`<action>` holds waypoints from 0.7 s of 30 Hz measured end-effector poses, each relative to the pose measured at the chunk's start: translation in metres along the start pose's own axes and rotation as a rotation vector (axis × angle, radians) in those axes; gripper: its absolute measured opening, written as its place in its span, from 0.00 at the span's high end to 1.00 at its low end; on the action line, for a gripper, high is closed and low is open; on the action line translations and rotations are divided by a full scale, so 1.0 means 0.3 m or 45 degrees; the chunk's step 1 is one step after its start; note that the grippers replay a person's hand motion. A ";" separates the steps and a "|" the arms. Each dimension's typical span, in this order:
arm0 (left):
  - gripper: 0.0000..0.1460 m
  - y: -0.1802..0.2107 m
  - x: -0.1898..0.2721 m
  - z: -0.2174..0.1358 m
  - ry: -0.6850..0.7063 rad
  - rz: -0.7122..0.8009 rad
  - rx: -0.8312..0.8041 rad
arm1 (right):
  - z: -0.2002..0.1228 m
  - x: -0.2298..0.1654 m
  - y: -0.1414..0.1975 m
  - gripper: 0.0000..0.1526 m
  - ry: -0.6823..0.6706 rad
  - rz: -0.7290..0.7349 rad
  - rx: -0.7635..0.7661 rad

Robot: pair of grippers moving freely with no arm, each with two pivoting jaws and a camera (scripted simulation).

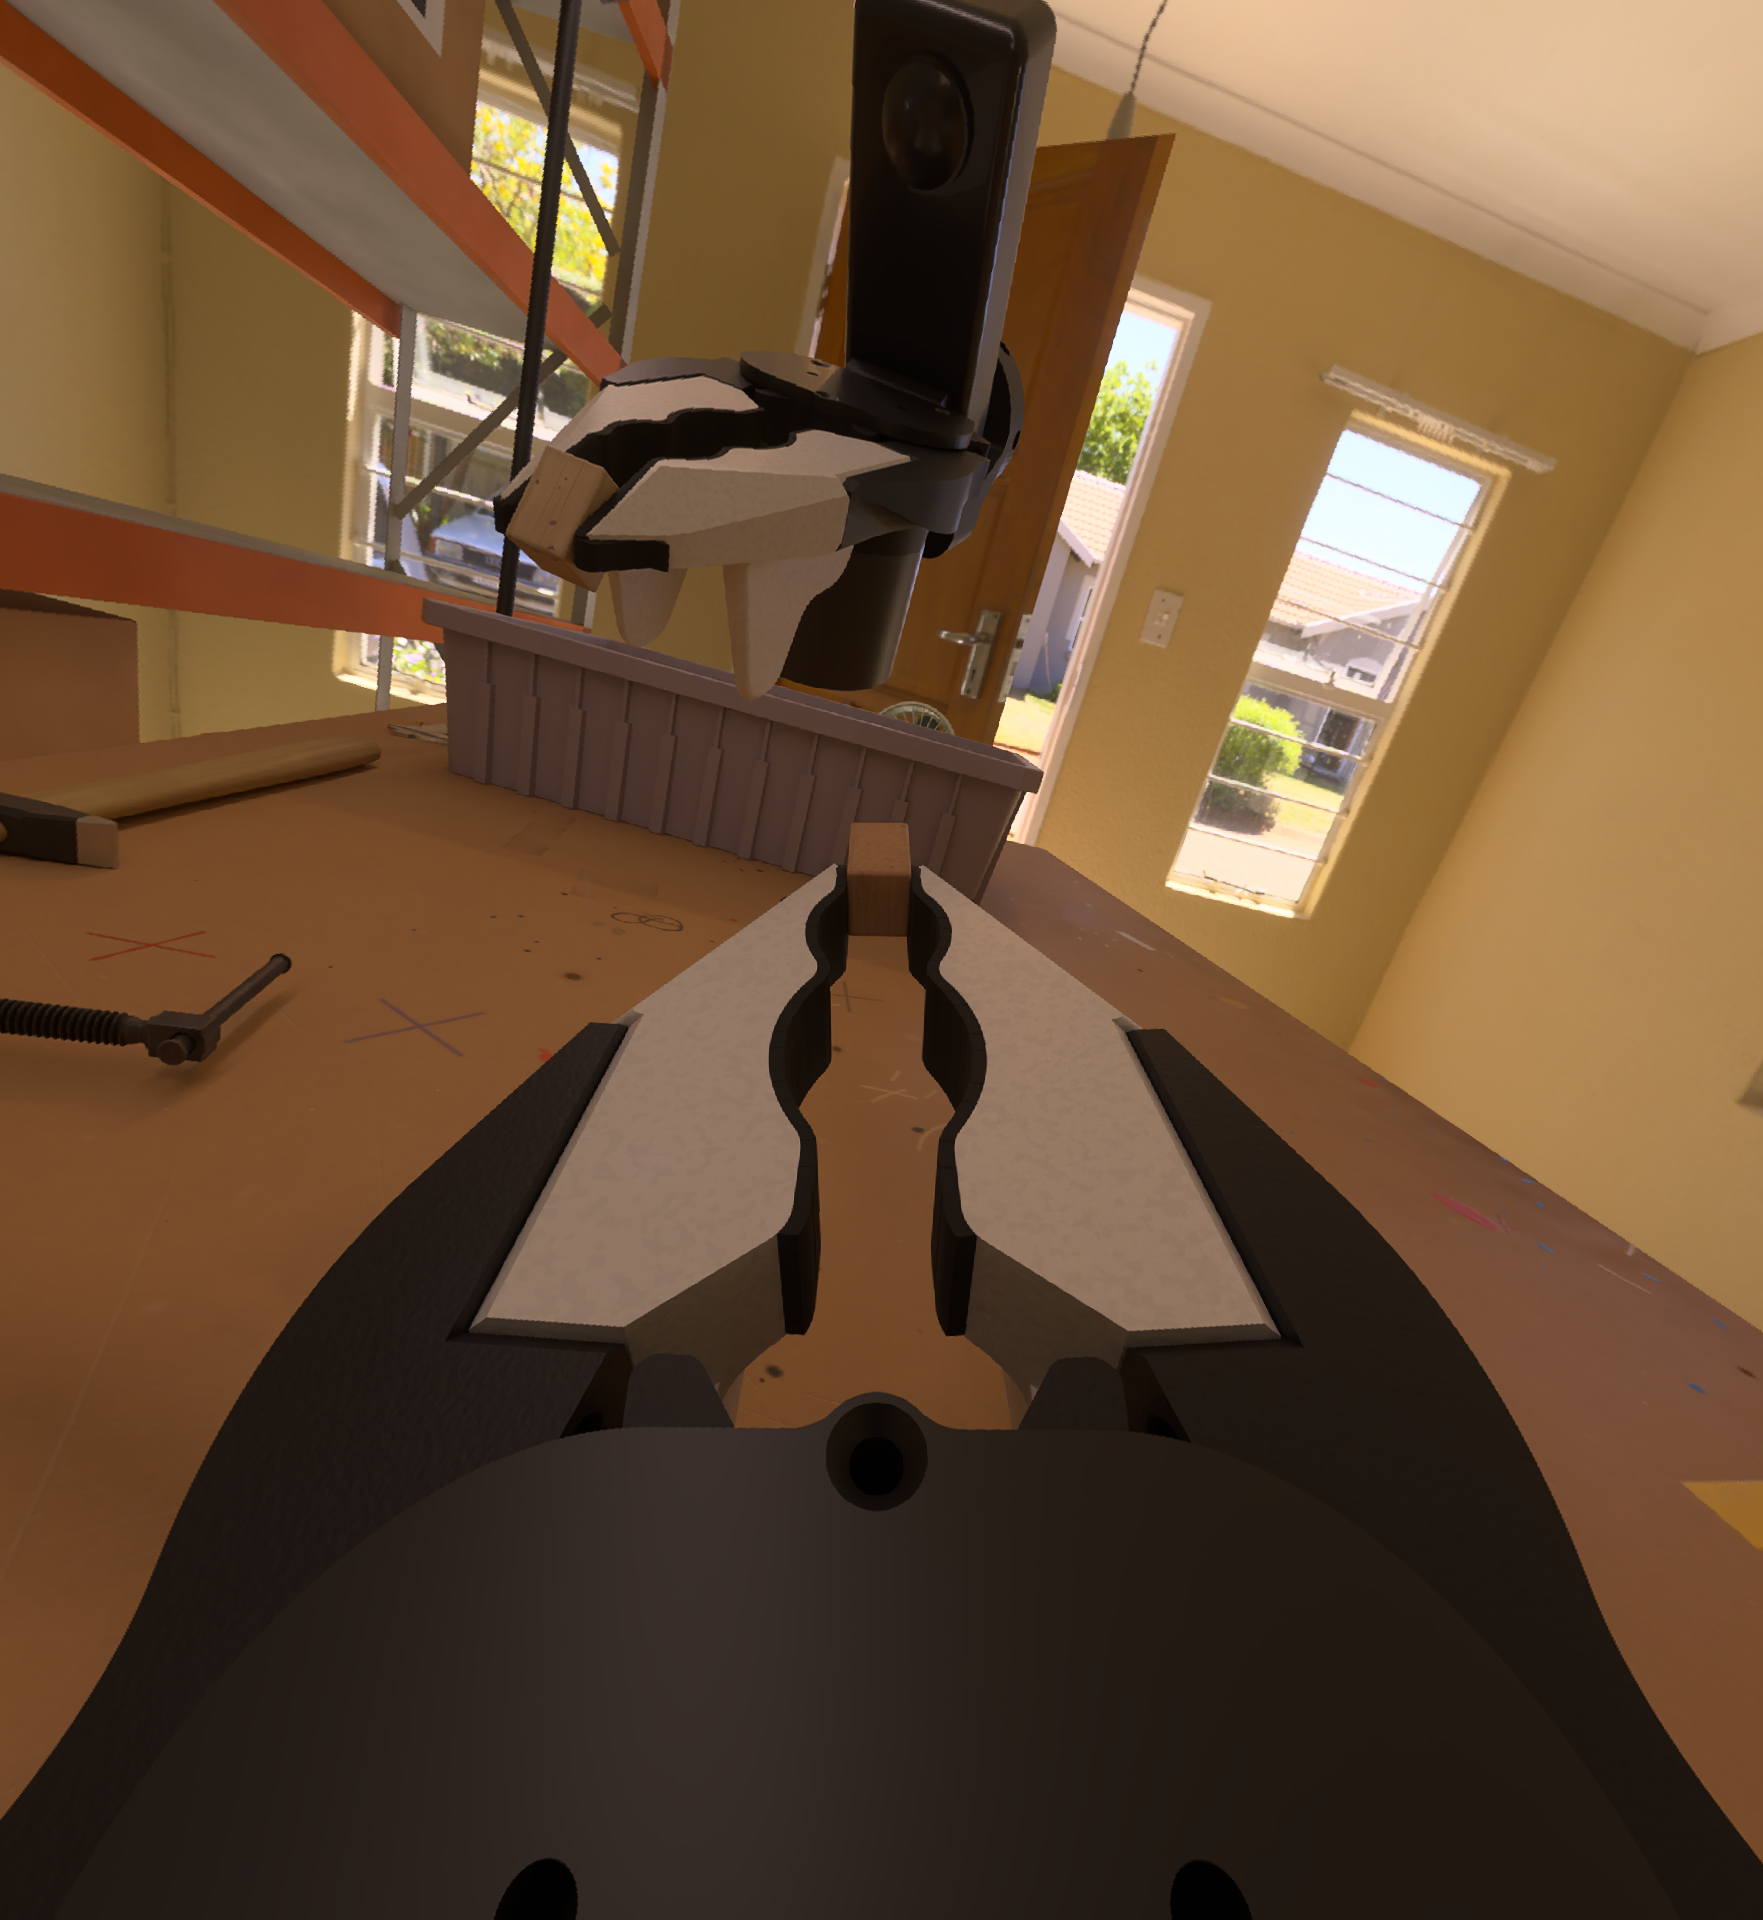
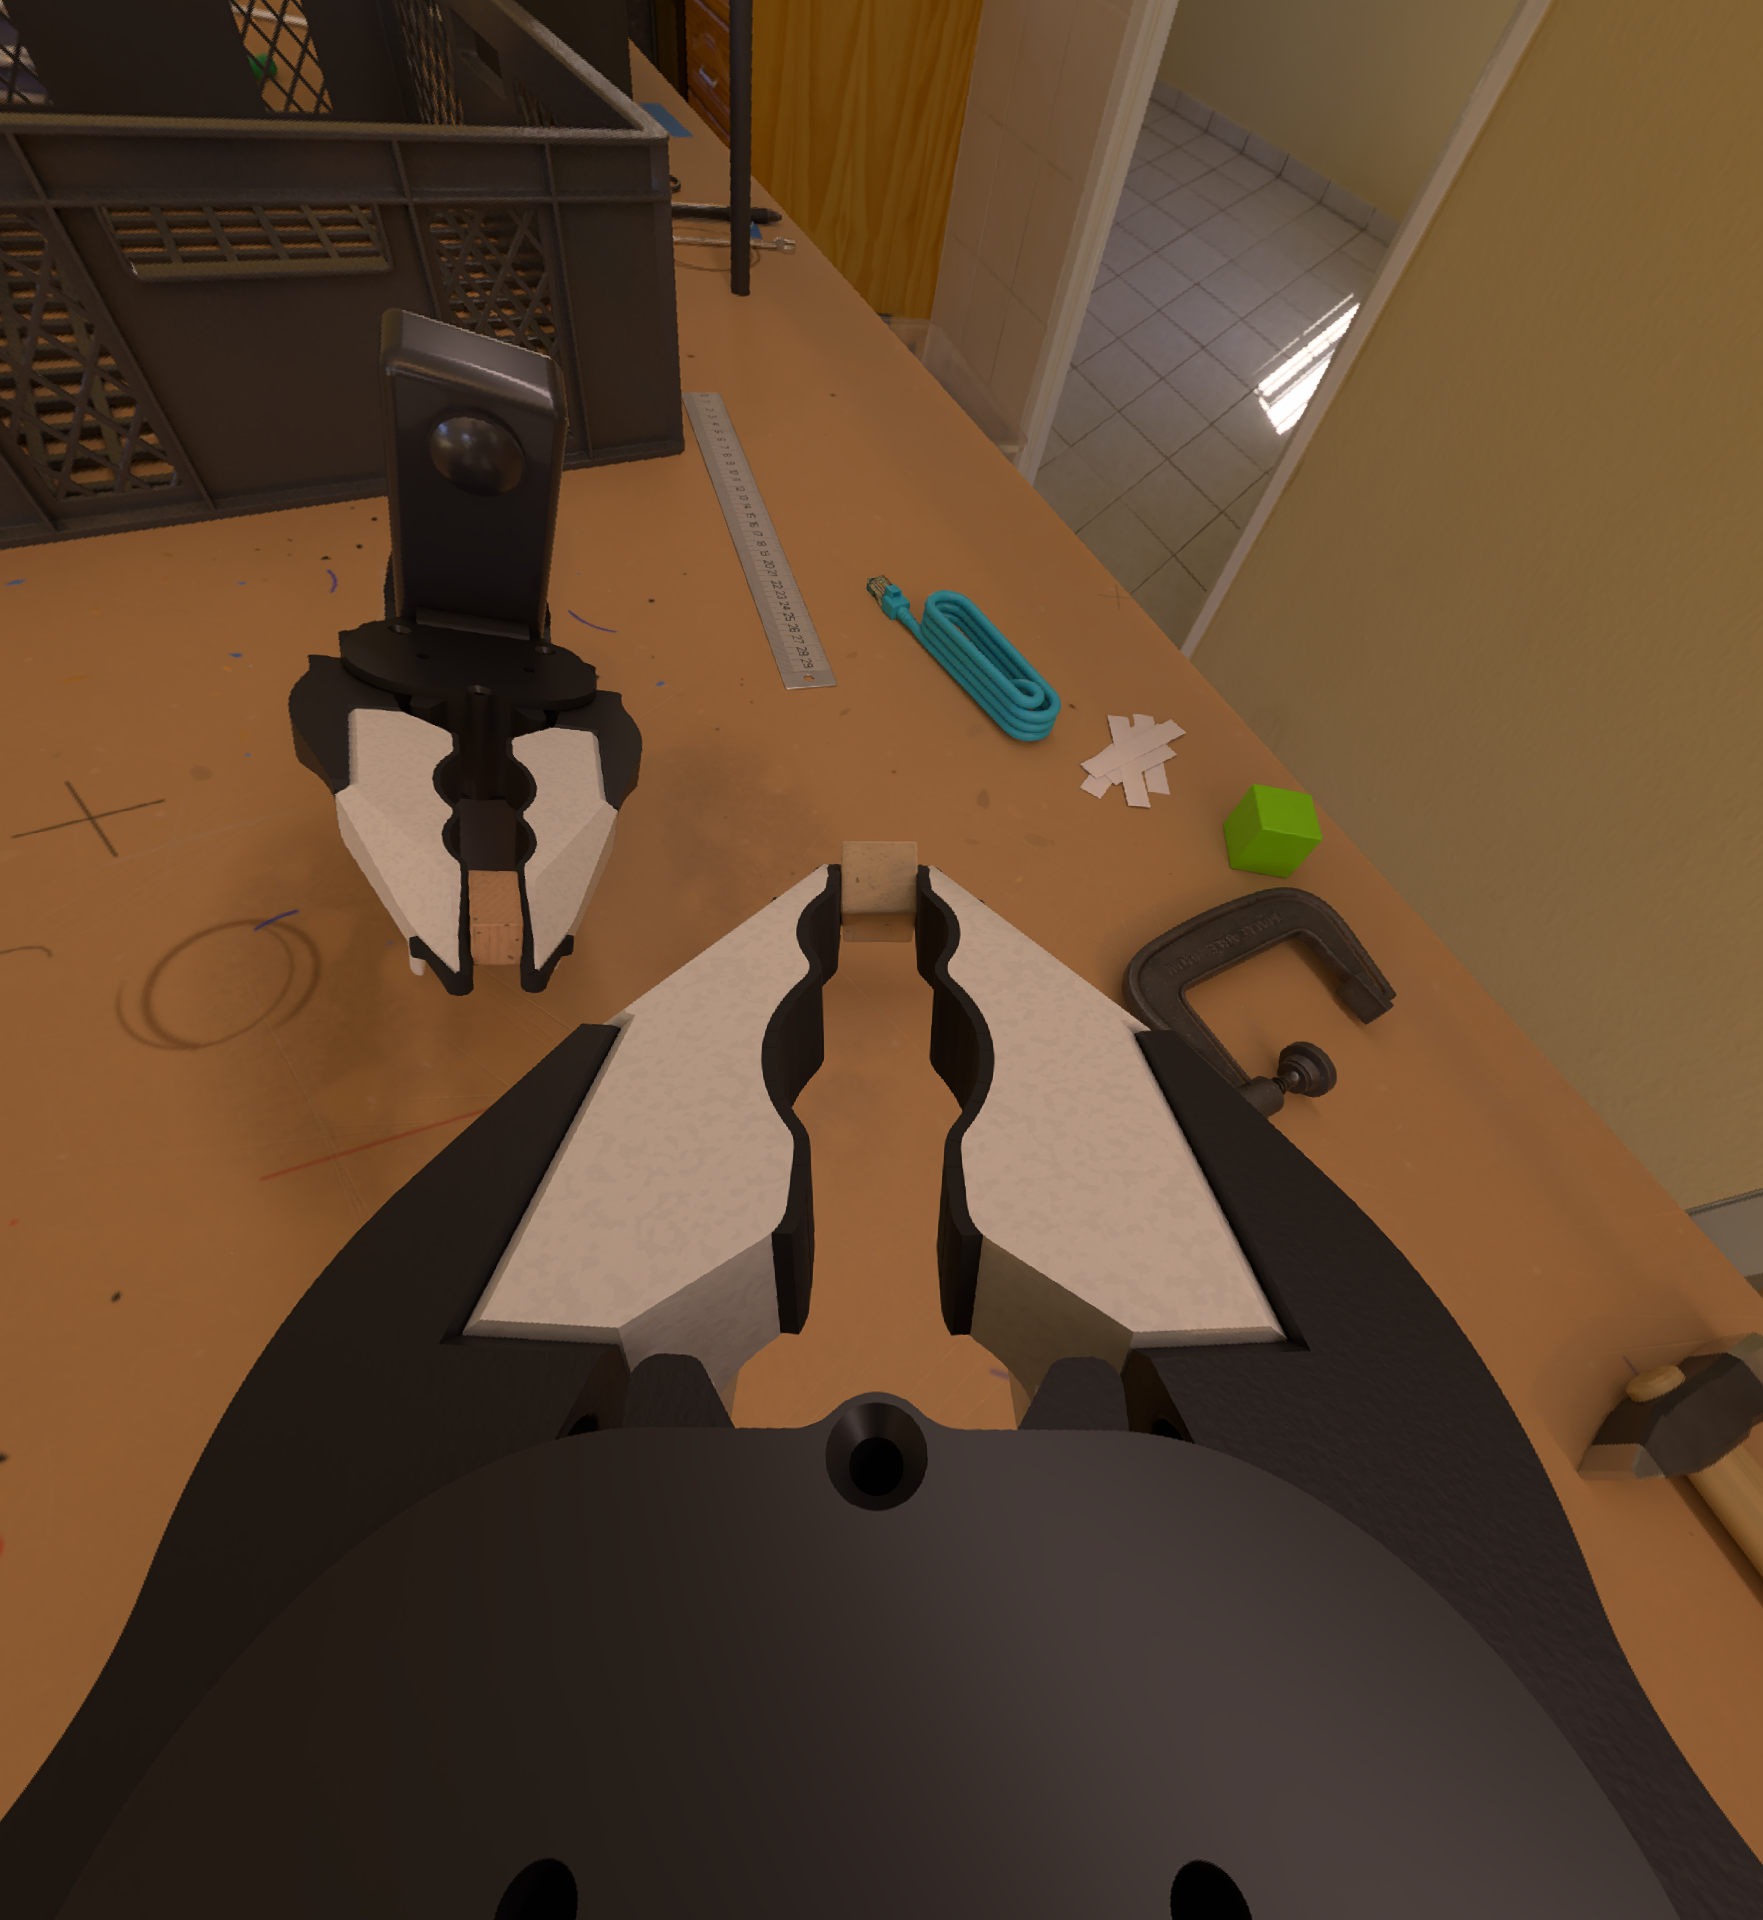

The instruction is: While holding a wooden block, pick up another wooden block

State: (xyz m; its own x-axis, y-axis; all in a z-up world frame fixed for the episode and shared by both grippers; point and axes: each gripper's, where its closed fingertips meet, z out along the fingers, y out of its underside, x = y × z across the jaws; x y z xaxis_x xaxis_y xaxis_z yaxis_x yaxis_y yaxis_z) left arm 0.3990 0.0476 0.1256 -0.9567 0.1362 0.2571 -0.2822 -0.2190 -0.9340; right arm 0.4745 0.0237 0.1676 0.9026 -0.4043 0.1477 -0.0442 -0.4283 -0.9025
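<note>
Over the brown workbench (image 2: 648, 1039) both grippers are clamped, each on its own wooden block. From the left wrist view, the left gripper (image 1: 879, 894) has its two fingertips pressed against the sides of a small pale wooden cube (image 1: 878, 881), which sits right at the tips, with the marked bench top below and behind it. Farther off in that view the right gripper (image 1: 570, 520) hangs up in the air, above a grey ribbed tub (image 1: 711, 769), and a second wooden block (image 1: 557, 511) is pinched at its tips.

From the right wrist view, the right gripper's fingertips grip that second block on two sides, with the bench surface visible beneath it. The left gripper shows to the left there, low near the bench, its cube between its narrow jaws; whether that cube touches the bench I cannot tell.

Around them on the bench lie a steel ruler (image 2: 761, 540), a coiled teal cable (image 2: 981, 665), some white paper strips (image 2: 1131, 758), a green cube (image 2: 1272, 828), a dark C-clamp (image 2: 1261, 961) and a hammer (image 2: 1698, 1418). A dark slotted crate (image 2: 285, 312) stands at the back.
</note>
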 end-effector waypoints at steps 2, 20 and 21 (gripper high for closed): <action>0.93 0.000 0.000 0.000 0.000 0.000 0.000 | 0.000 -0.001 0.000 0.91 0.000 -0.001 -0.001; 0.93 0.010 -0.058 0.005 -0.113 -0.083 -0.040 | -0.031 0.036 0.004 0.91 0.037 0.024 0.012; 0.93 0.010 -0.058 0.005 -0.113 -0.087 -0.040 | -0.033 0.035 0.002 0.91 0.037 0.022 0.013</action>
State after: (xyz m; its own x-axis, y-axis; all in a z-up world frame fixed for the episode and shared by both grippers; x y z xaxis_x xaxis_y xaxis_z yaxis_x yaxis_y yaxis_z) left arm 0.4149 0.0431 0.1187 -0.9382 0.0631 0.3403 -0.3461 -0.1814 -0.9205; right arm 0.4798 0.0112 0.1726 0.8889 -0.4350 0.1436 -0.0551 -0.4126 -0.9092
